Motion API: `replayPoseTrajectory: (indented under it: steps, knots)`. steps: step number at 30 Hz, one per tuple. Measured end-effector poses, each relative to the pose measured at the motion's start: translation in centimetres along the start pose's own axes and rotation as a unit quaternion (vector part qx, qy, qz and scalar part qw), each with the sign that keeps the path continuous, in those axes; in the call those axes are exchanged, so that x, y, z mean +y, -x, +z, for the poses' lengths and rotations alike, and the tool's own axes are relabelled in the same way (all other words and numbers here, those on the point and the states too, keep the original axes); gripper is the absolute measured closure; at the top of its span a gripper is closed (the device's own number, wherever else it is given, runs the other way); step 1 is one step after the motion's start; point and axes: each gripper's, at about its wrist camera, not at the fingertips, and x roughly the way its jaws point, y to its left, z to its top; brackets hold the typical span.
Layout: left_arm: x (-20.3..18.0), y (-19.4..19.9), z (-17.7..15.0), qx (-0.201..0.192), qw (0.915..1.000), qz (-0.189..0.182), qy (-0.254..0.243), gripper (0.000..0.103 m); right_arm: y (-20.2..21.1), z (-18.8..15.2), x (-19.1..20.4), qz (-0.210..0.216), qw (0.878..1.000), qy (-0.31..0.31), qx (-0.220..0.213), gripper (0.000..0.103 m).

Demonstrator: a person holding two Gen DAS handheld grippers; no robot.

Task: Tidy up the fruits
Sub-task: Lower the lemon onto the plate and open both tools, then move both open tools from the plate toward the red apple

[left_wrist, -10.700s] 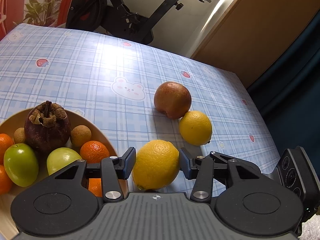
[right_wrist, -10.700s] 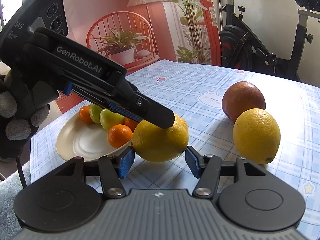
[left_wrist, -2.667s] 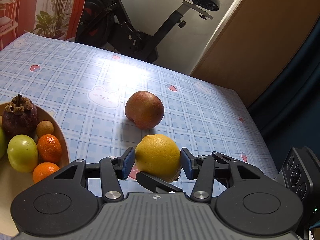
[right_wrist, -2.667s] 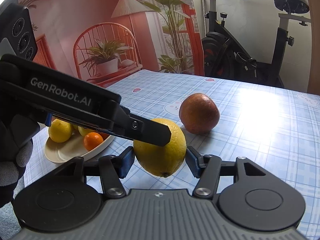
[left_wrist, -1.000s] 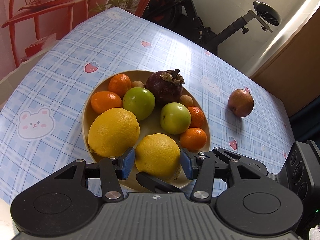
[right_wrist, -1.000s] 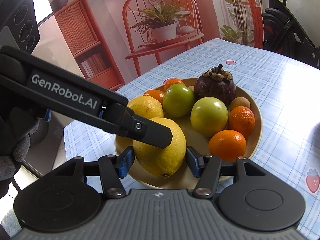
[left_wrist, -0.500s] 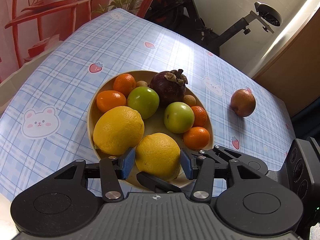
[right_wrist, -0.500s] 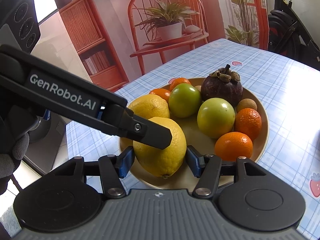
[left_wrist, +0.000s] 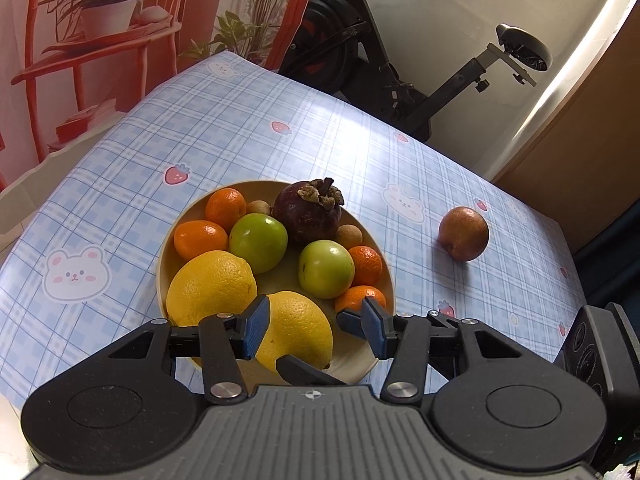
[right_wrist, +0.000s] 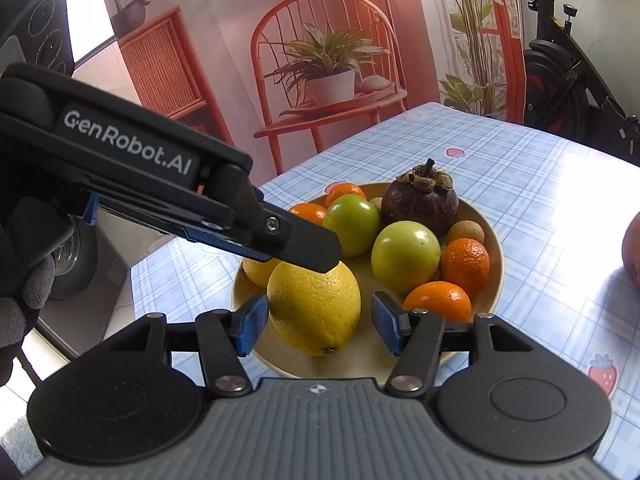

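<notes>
While both tools gape, lemon (left_wrist: 294,332) rests in plate (left_wrist: 362,360).

The round tan plate (left_wrist: 166,254) is crowded. A large yellow lemon (left_wrist: 211,286) fills its near-left, and a second yellow lemon (left_wrist: 298,330) sits at the near rim between the parted jaws of both the left gripper (left_wrist: 316,326) and the right gripper (right_wrist: 318,326). The left gripper's body crosses over this lemon in the right wrist view, blocking approach from above-left. Green round fruits, small oranges and a dark purple mangosteen (left_wrist: 308,210) occupy the middle and far side; a narrow bare strip runs through the plate's centre. The blue checked surface (left_wrist: 248,128) is open far and left of the plate. To the right, a reddish-brown round fruit (left_wrist: 464,233) stands alone, well apart from the plate.
</notes>
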Motion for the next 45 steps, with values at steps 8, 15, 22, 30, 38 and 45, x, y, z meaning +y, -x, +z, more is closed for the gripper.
replayPoseTrajectory:
  steps: [8, 15, 22, 30, 38, 45]
  knots:
    - [-2.5, 0.9, 2.0, -0.04, 0.9987, 0.004, -0.033, 0.05, 3.6, 0.9, -2.7, -0.025, 0.997, -0.02, -0.065, 0.043]
    - [-5.5, 0.1, 3.8, -0.058, 0.9964, -0.002, -0.062, 0.05, 6.8, 1.9, -6.8, -0.086, 0.989, -0.041, -0.112, 0.043]
    - [-9.2, -2.0, 5.3, -0.075, 0.9913, -0.012, -0.107, 0.049, 8.1, 0.9, -10.6, -0.184, 0.974, -0.038, -0.127, 0.04]
    - [-12.8, -5.3, 7.5, -0.077, 0.9876, -0.015, -0.136, 0.048, 8.2, -0.4, -14.2, -0.208, 0.968, -0.058, -0.127, 0.033]
    - [-15.8, -9.1, 8.9, -0.057, 0.983, -0.014, -0.174, 0.048, 8.2, -0.1, -18.0, -0.191, 0.963, -0.134, -0.134, 0.033]
    - [-16.4, -12.1, 9.5, -0.032, 0.9833, -0.019, -0.178, 0.048, 7.0, 0.5, -19.6, -0.167, 0.965, -0.16, -0.119, 0.02]
